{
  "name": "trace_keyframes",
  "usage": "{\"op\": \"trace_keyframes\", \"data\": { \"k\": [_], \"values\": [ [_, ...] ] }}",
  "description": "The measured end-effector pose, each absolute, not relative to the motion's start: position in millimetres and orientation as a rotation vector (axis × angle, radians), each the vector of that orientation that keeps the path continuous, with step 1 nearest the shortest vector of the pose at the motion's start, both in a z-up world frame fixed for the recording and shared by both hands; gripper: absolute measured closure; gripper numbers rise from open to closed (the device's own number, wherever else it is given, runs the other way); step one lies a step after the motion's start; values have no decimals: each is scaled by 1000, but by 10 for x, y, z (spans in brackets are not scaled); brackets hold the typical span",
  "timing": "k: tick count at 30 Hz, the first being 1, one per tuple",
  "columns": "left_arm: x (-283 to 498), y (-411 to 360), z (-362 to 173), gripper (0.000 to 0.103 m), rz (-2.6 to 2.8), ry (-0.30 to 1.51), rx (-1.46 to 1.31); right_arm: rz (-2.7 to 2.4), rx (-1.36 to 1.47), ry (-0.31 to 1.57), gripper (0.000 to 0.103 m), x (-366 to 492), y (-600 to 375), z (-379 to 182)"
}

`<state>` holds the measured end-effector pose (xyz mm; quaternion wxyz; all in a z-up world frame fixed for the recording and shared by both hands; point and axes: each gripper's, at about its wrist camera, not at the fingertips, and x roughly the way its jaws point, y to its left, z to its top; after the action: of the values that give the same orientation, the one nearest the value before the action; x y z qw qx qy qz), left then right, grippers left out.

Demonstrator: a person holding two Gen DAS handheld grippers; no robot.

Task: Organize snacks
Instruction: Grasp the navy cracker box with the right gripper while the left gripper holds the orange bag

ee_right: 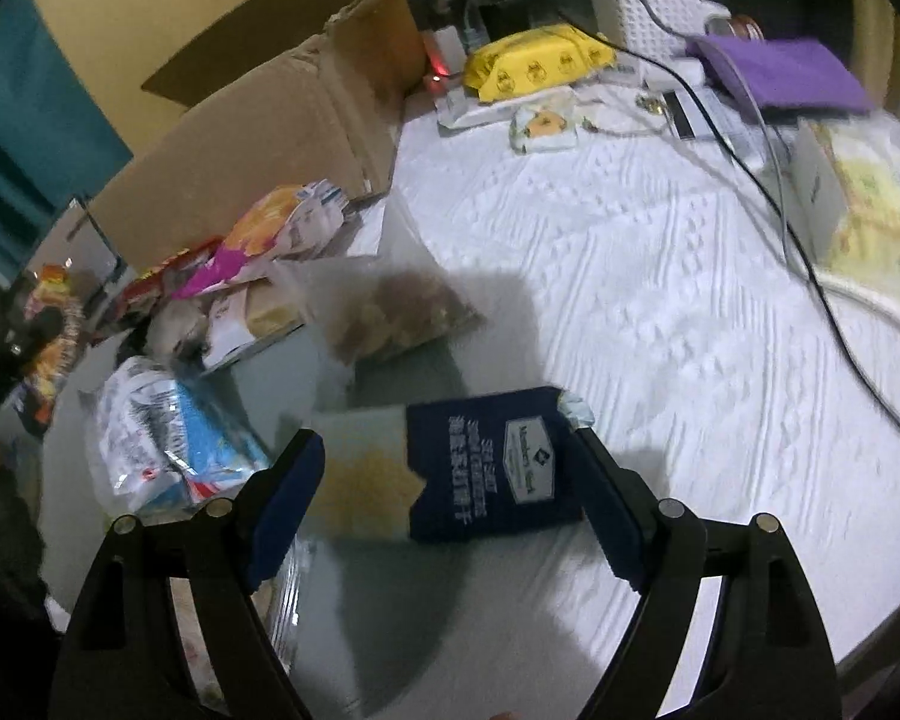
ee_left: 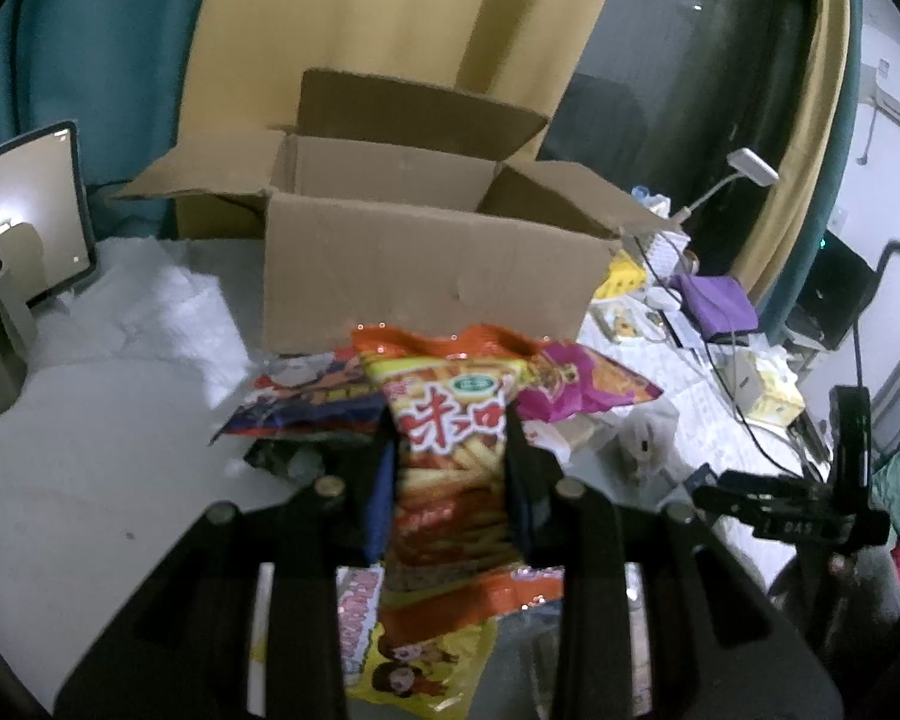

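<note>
1. Two grips concern us. Our left gripper (ee_left: 450, 438) is clamped on the orange fries bag (ee_left: 450, 420), held just short of the open cardboard box (ee_left: 426, 264); the crinkly film could slide free, dropping it onto the snack pile (ee_left: 306, 396).
2. Our right gripper (ee_right: 444, 480) stands wide around the navy cracker pouch (ee_right: 486, 468) lying on the table (ee_right: 660, 300); the right pad looks to touch the pouch edge, the left stands apart.
3. Closing unevenly may shove the pouch sideways or crush its contents.
</note>
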<state>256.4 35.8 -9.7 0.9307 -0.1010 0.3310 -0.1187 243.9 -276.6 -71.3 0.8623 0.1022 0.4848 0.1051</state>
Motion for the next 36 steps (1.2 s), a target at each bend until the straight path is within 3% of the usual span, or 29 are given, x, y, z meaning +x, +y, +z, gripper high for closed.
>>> {"op": "trace_keyframes", "data": {
  "k": [7, 21, 36],
  "values": [
    [2538, 336, -119, 71, -241, 681, -210, 381, 49, 909, 17, 2610, -2629, -487],
    [2290, 226, -157, 71, -252, 695, -201, 435, -103, 1069, 17, 2398, -2642, -704],
    [2057, 301, -212, 71, -228, 697, -221, 438, -468, 955, 17, 2259, -2382, -754]
  ]
}}
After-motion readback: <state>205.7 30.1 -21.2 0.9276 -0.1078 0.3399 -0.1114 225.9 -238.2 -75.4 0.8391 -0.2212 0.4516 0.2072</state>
